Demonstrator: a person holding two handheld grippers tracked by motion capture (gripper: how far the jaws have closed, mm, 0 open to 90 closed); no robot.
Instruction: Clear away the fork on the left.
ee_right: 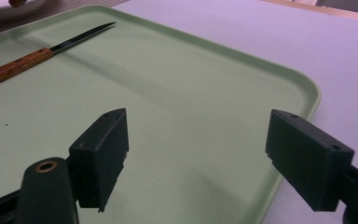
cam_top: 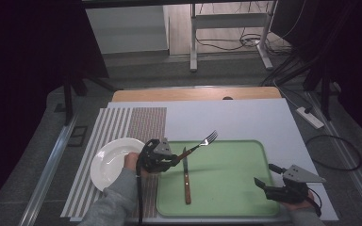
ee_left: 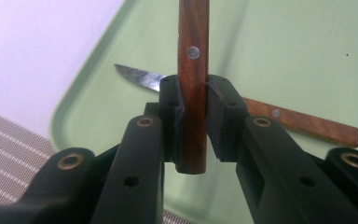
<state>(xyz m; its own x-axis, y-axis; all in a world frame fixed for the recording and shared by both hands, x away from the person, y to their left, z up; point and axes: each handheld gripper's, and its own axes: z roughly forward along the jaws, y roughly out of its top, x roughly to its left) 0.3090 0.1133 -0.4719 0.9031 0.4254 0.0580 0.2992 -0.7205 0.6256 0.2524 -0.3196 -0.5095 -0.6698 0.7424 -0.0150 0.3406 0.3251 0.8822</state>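
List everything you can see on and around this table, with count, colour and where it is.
tray: one, light green, table centre
knife: one, wooden handle, lying in the tray's left part
fork: one, wooden handle, held lifted over the tray
plate: one, white, on the placemat
placemat: one, striped, left of the tray
power strip: one, white, floor at right
left gripper: black, shut on the fork
right gripper: black, open, at the tray's right edge

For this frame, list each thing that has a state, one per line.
Left gripper: shut on the fork's wooden handle.
Right gripper: open, holding nothing.
Fork: held above the tray, tines pointing away.
Knife: lying flat on the tray.
Tray: flat on the table.
Plate: empty, on the placemat.
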